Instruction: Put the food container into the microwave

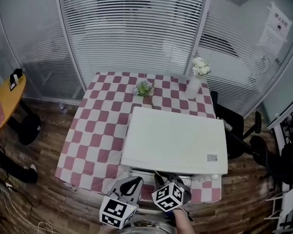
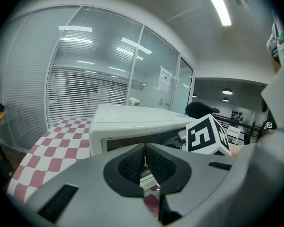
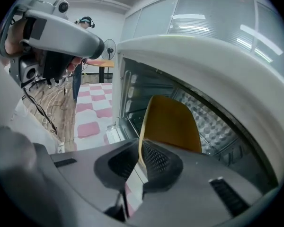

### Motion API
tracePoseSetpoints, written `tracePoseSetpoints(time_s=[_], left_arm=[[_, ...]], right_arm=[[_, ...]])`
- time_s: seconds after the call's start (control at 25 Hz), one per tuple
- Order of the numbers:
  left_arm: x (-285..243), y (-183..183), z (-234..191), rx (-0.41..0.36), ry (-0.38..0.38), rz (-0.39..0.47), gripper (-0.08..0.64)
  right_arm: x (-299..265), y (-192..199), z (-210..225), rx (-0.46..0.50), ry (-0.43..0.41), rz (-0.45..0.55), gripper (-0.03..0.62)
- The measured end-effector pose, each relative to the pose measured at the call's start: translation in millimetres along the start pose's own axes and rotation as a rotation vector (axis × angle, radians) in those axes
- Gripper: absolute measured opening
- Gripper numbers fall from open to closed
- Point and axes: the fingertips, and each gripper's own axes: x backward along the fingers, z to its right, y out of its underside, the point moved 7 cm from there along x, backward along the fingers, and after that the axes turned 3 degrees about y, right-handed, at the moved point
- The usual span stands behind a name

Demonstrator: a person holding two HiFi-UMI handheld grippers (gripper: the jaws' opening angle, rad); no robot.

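Note:
A white microwave (image 1: pixel 176 140) stands on the right half of a red-and-white checked table (image 1: pixel 95 130), with its open front facing me. My right gripper (image 3: pixel 139 157) is shut on the rim of a yellow food container (image 3: pixel 173 122). The container is tilted and sits at the mouth of the microwave's cavity (image 3: pixel 213 126). In the head view the right gripper (image 1: pixel 161 177) is at the microwave's front edge, and the container is hidden there. My left gripper (image 1: pixel 132 182) hangs just left of it, shut and holding nothing, and points at the microwave (image 2: pixel 132 119).
A white vase of flowers (image 1: pixel 194 82) and a small bouquet (image 1: pixel 144 88) stand behind the microwave. A black office chair (image 1: pixel 234 126) is right of the table and a yellow table (image 1: pixel 5 101) is far left. Glass walls with blinds enclose the back.

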Motion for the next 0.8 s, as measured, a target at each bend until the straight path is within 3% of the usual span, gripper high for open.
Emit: tracePoseSetpoints(time_s=[0.8], left_arm=[[-4, 0, -7, 0.017, -0.011, -0.012, 0.014]], right_arm=[[-23, 6, 14, -0.034, 0.076, 0.035, 0.021]])
